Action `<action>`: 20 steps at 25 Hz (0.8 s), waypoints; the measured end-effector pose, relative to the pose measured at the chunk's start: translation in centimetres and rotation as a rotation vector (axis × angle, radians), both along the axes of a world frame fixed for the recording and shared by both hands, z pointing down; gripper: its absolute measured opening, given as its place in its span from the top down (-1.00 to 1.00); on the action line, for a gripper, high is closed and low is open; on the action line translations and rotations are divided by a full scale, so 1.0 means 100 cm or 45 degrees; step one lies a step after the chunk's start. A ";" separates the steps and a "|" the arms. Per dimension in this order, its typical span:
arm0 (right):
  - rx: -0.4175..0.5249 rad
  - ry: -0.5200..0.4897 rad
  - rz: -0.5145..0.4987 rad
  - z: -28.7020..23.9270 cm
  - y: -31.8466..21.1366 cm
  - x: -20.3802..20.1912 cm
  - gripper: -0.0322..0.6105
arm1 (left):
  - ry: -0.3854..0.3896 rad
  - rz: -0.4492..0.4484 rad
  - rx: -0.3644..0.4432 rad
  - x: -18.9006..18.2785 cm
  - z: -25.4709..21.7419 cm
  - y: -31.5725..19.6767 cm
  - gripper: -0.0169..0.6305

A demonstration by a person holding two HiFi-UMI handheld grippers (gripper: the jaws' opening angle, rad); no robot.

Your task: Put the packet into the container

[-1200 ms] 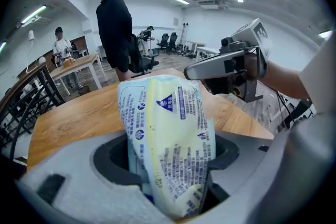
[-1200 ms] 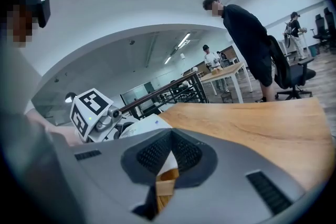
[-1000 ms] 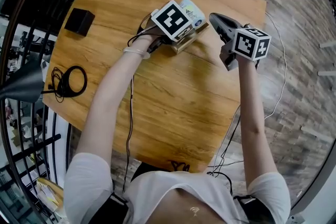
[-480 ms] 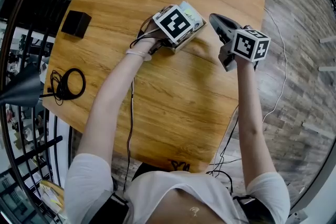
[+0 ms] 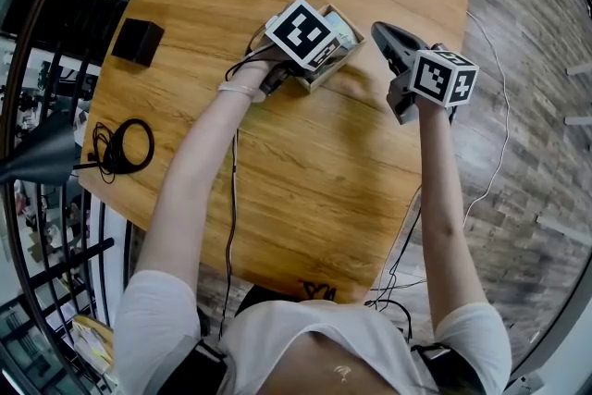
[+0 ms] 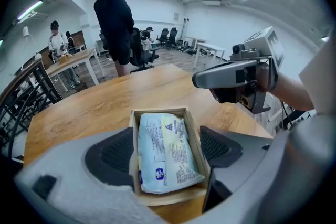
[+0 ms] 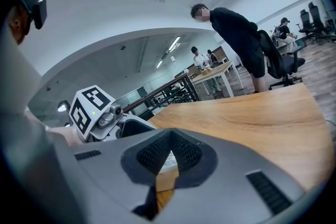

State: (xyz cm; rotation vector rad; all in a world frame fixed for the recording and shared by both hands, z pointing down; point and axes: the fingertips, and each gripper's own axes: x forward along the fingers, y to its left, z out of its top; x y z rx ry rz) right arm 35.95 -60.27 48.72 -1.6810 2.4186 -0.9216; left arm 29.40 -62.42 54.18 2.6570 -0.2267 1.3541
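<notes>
Leaves the white-and-blue packet (image 6: 165, 155) lying flat inside the wooden box (image 6: 167, 198), has just opened the left gripper (image 6: 167, 139) wide astride both, holds the right gripper (image 7: 168, 157) pinched empty to their right, seemingly needs only withdrawing.

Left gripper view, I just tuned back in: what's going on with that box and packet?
A person holds a gripper in each hand over the wooden table. The packet lies inside the small wooden container. The left gripper has just been opening; its jaws stand apart on either side of the container, with no grip on the packet. The right gripper hovers beside it, shut and empty.
</notes>
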 end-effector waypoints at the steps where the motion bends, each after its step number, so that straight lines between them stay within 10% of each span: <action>1: 0.002 -0.003 -0.001 -0.001 0.000 0.000 0.87 | -0.001 -0.003 0.012 0.001 -0.003 -0.001 -0.25; 7: 0.005 -0.012 -0.013 -0.001 0.000 -0.003 0.87 | 0.022 0.029 0.089 0.004 -0.012 -0.001 -0.17; 15: -0.011 0.022 -0.023 0.002 0.004 -0.011 0.87 | 0.088 0.008 0.271 0.002 -0.012 -0.003 0.92; 20: -0.018 0.059 -0.021 0.000 0.008 -0.009 0.87 | 0.127 -0.024 0.279 0.004 -0.019 0.002 0.92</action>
